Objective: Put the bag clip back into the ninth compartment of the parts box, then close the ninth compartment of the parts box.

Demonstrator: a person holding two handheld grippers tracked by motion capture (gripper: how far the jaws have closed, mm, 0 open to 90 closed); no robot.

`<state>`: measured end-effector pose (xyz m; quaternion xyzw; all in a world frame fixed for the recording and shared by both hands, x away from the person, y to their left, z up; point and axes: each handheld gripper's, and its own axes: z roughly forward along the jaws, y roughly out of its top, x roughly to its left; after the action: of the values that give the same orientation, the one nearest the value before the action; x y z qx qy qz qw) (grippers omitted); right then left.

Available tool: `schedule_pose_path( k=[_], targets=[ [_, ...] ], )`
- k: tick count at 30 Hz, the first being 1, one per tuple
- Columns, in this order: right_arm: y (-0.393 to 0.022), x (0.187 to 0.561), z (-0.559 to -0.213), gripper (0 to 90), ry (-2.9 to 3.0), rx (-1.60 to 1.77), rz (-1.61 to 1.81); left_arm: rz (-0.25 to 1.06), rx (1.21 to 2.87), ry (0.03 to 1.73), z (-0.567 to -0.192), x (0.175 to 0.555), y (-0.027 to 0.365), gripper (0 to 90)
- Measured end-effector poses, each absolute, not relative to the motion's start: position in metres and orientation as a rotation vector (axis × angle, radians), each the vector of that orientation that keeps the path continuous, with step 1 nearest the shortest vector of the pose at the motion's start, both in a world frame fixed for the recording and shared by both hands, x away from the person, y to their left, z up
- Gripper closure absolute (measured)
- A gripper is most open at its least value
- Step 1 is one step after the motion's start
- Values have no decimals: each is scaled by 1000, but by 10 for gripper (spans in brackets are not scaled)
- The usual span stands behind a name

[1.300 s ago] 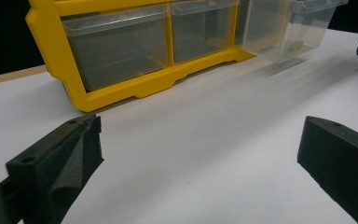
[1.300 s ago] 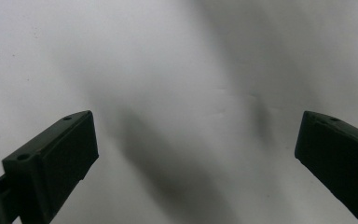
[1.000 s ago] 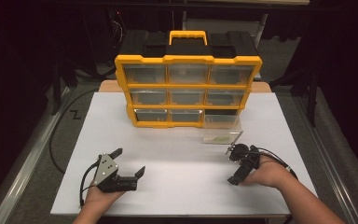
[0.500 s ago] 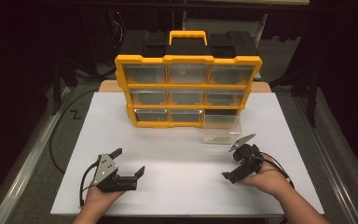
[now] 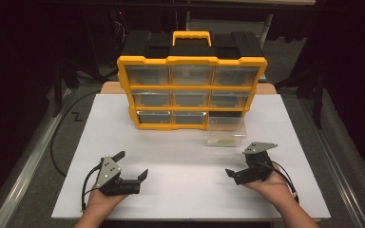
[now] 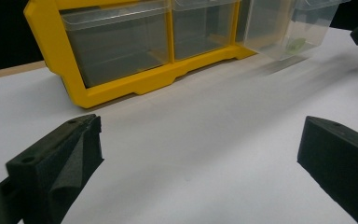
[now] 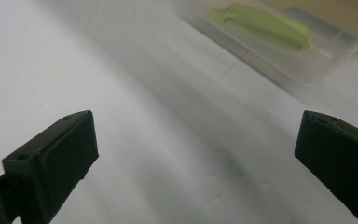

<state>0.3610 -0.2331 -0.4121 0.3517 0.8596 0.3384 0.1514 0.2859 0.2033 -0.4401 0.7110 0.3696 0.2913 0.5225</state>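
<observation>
Plastics, foam and matt white board.

Matt white, smooth, paper-like top on the desk (image 5: pixel 180 190), with a strip of bare wood at its far edge. Glossy yellow moulded plastic on the organiser frame (image 5: pixel 192 61), black plastic lid above, clear slightly hazy plastic in its drawers. Clear, smooth, faintly glossy plastic in the pulled-out drawer (image 5: pixel 226 131) toward the far right of the desk, holding a smooth, matt pale green piece (image 7: pixel 263 25). Matt black, foam-like pads on the left hand-held gripper (image 5: pixel 132 165) and right hand-held gripper (image 5: pixel 246 160); dull grey metal-looking plates on top.
</observation>
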Motion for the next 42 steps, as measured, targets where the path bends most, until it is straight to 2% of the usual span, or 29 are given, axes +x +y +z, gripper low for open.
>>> schedule_pose_path(
  k=[19,35,39,42],
  targets=[
    [-235,344,-427,8,2137,1050,1337,696,1694,895,-442,288,205,4],
    [-234,342,-429,11,2130,1020,1314,716,1698,901,-441,284,205,4],
    [-235,342,-428,65,2129,1021,1302,713,1692,904,-442,284,204,4],
    [-237,341,-427,138,2119,1025,1308,709,1697,901,-443,284,205,3]
  ],
)
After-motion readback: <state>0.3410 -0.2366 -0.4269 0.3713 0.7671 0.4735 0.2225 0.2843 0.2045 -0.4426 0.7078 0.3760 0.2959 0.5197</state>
